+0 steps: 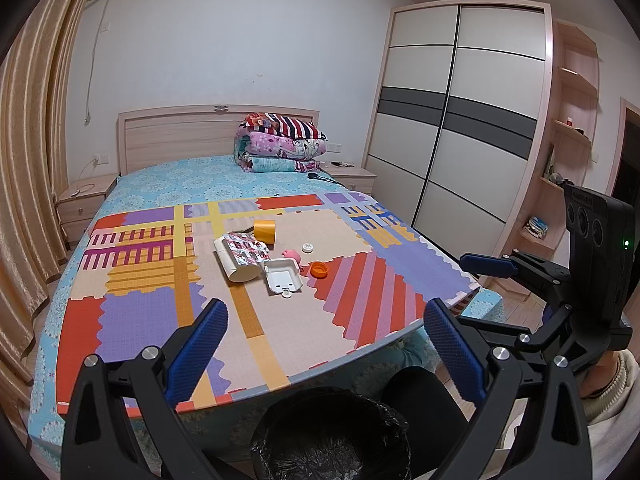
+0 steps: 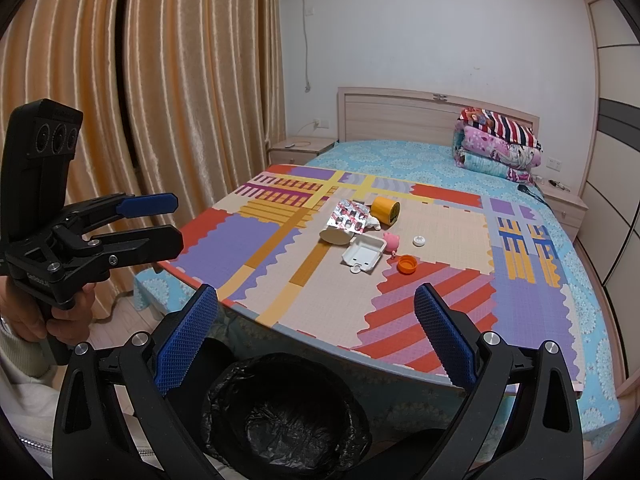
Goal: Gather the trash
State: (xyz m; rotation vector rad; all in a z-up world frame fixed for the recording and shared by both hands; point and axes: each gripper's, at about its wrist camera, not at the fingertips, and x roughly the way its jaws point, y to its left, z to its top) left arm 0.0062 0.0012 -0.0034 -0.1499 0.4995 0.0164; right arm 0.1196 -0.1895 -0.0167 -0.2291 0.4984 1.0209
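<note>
Nothing looks collected yet: the black-lined trash bin point(image 2: 286, 420) at the foot of the bed shows only its crinkled liner, and all the litter lies in one loose cluster on the colourful foam play mat point(image 1: 280, 320) spread over the bed. Taking the white clamshell box point(image 1: 282, 278) as the landmark, a tipped paper cup point(image 1: 236, 264) lies just to its left with a foil blister pack point(image 1: 246, 249) resting on top, a roll of yellow tape point(image 1: 264, 232) stands behind those, a small pink pig toy point(image 1: 292, 257) sits just behind the box, a white bottle cap point(image 1: 307, 247) is a little farther back, and an orange cap point(image 1: 319, 269) lies just to its right (whether the toy and tape count as trash is a judgement call). The left tool point(image 1: 324, 344) is released, fingers spread wide and holding nothing, well short of the cluster; the right tool point(image 2: 316, 340) is equally spread and empty above the bin. So every piece remains to be carried over. Beyond the mat is a turquoise bedsheet point(image 1: 180, 184), folded quilts point(image 1: 280, 144) by the headboard, gold curtains point(image 2: 140, 80) and a sliding wardrobe point(image 1: 460, 120).
</note>
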